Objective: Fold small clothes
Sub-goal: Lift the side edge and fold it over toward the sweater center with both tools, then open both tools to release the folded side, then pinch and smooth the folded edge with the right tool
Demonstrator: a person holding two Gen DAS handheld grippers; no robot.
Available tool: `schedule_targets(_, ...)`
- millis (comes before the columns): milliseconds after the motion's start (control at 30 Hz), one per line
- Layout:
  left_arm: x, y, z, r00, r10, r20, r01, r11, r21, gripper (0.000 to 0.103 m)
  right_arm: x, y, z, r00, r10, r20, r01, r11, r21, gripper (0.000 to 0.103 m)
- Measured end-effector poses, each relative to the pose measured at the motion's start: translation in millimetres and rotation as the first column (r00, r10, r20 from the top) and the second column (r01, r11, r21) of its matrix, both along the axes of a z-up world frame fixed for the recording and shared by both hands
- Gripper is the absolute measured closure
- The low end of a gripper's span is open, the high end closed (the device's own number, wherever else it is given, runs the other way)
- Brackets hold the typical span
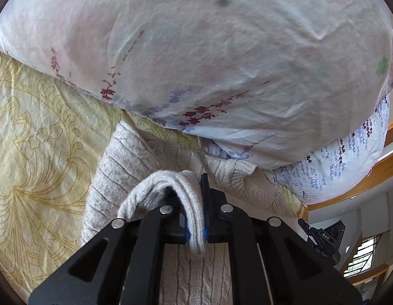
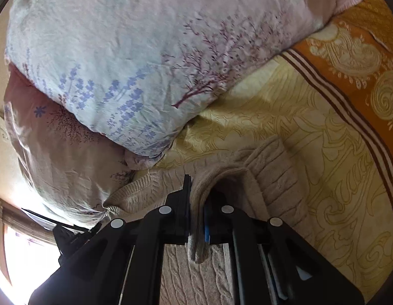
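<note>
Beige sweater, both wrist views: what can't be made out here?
- Left wrist: sweater near part hidden by left gripper body; far hem tucked under floral pillow.
- Right wrist: right gripper covers the pinched fold; how many layers, cannot tell.
- Both: whole garment outline cut off by the bottom edge.
- Right wrist: window area lower left blown out; the dark device there is unreadable.

Pale yellow bedsheet point(image 1: 31, 132) with ornate line pattern is spread underneath. Two floral-printed pillows are stacked: upper pillow point(image 2: 135, 58), lower pillow point(image 2: 59, 157). Orange patterned blanket point(image 2: 354, 58) lies alongside. Wooden bed frame point(image 1: 369, 175) is glimpsed.
</note>
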State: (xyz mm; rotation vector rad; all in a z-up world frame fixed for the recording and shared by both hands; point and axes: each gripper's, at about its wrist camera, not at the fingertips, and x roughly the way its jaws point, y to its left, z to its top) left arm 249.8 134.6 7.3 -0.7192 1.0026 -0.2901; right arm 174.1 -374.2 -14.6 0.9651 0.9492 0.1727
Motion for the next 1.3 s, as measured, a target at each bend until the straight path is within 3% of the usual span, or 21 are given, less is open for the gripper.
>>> schedule_targets(67, 2, -1, -1, 1.000, 0.001, -0.005, -0.001, 1.000, -0.003, 0.093, -1, -5, -2, 1.000, -0.027, 0.002, 0.027, 0.998, 0.056, 0.081)
schedule_targets(133, 5, -4, 0, 1.000, -0.010, -0.008, 0.010, 1.000, -0.001, 0.088, -1, -8, 1, 0.999, -0.041, 0.017, 0.039, 0.996, 0.078, 0.059)
schedule_targets(233, 8, -7, 3, 1.000, -0.019, 0.002, 0.019, 1.000, -0.020, 0.071, 0, -9, 7, 0.999, -0.043, 0.026, 0.040, 0.996, 0.075, 0.049)
schedule_targets(400, 8, -13, 15, 0.999, -0.022, 0.027, 0.021, 1.000, 0.006, 0.039, 3, -3, 8, 0.999, -0.044, 0.006, 0.043, 0.998, 0.045, 0.049)
schedule_targets(433, 6, -13, 19, 0.999, -0.020, 0.030, 0.019, 1.000, 0.016, 0.037, 0, -4, 11, 0.999, -0.045, 0.001, 0.045, 0.999, 0.022, 0.049)
schedule_targets(600, -18, 14, 36, 0.997, 0.050, 0.051, -0.056, 0.991, 0.121, 0.019, -27, -16, 41, 0.996, -0.093, 0.016, 0.094, 0.970, -0.225, 0.049)
schedule_targets(833, -64, 46, 34, 0.997, 0.070, 0.020, -0.072, 0.986, 0.148, 0.020, -67, -8, 38, 0.998, -0.009, -0.058, -0.009, 0.950, -0.311, 0.057)
schedule_targets(1067, -103, 23, 34, 0.998, -0.058, 0.018, 0.051, 0.962, 0.268, 0.022, -101, 6, 40, 0.997, 0.030, -0.073, -0.057, 0.915, -0.398, 0.067)
schedule_targets(1233, -107, 12, 23, 0.996, -0.094, -0.006, 0.093, 0.965, 0.244, 0.033, -105, 12, 36, 0.993, 0.061, -0.106, -0.102, 0.889, -0.446, 0.091)
schedule_targets(1300, -107, 9, 20, 0.995, -0.103, -0.017, 0.104, 0.963, 0.249, 0.037, -110, 10, 46, 0.996, 0.056, -0.073, -0.082, 0.899, -0.431, 0.093)
